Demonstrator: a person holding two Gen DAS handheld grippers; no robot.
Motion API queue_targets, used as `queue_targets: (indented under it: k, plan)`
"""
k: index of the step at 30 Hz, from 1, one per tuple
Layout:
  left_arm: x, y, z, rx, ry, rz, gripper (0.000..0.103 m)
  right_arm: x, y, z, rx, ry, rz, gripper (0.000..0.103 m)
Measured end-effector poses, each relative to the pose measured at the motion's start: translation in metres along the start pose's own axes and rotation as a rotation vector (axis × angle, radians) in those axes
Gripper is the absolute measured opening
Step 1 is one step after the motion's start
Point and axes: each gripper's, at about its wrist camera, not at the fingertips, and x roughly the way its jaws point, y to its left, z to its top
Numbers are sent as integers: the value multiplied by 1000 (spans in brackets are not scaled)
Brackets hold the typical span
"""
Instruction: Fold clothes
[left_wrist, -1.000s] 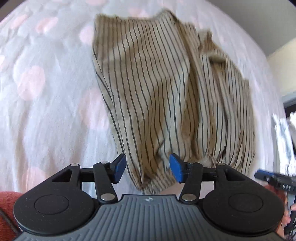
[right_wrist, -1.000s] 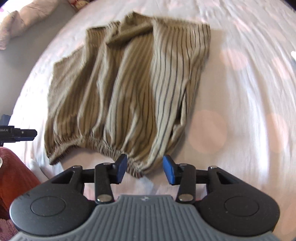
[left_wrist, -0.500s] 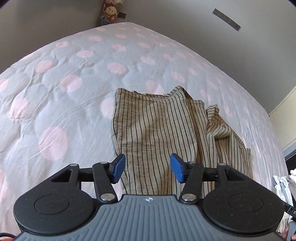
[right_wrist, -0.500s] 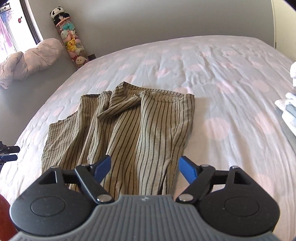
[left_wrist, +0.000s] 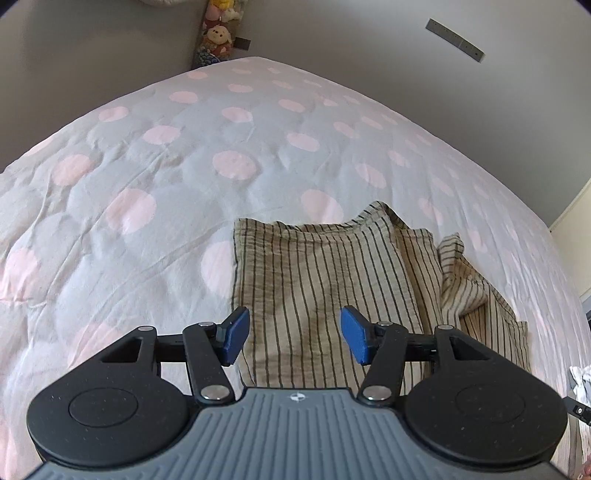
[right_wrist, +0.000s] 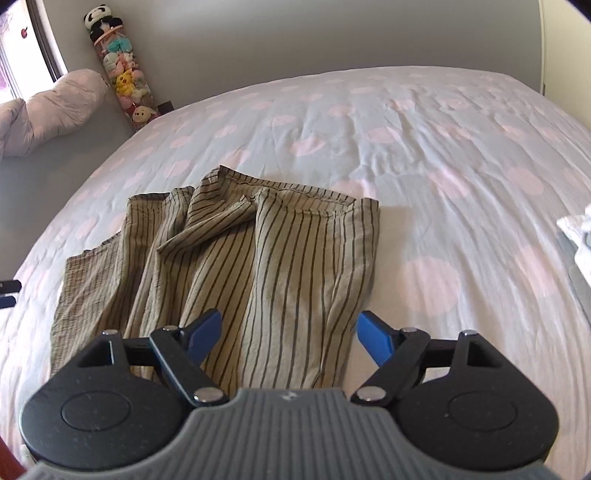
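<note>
Tan, dark-pinstriped, crinkled cotton garment lying flat on the bed, roughly in the middle of its near half, already doubled over lengthwise. Stitched hem at the far end, gathered folds bunched towards one long side. In the left wrist view, smooth striped panel nearest the camera, rumpled layers off to the right.

Beneath it, pale grey-blue quilted bedcover with pink polka dots, lightly creased, spreading out on every side.

Left gripper with blue pads on black linkages poised above the near end of the garment, jaws apart, nothing clamped between them; striped cloth visible through the gap but untouched by the pads. Right gripper of the same build likewise over the near end, jaws spread wider, empty; right-hand pad out past the cloth's edge, over bare bedcover.

Further out: tall clear column stuffed with plush toys, a panda on top, standing in the corner against the plain grey wall; same toys just visible at the top of the left wrist view. Lumpy pale pink pillow near the window at the left. White crumpled cloth at the right edge of the bed.
</note>
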Motion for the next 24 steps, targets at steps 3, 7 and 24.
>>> queue_targets:
  k: [3,7,24]
  plan:
    - [14,10,12,-16,-21,21,53,12,-1,8,-19,-18,-14,83]
    - [36,22,24,-29,-48,51,54,31,-10,18,6,-38,-25,83]
    - [135,39,27,-36,-64,111,52,128,-86,71,194,-58,-63,65]
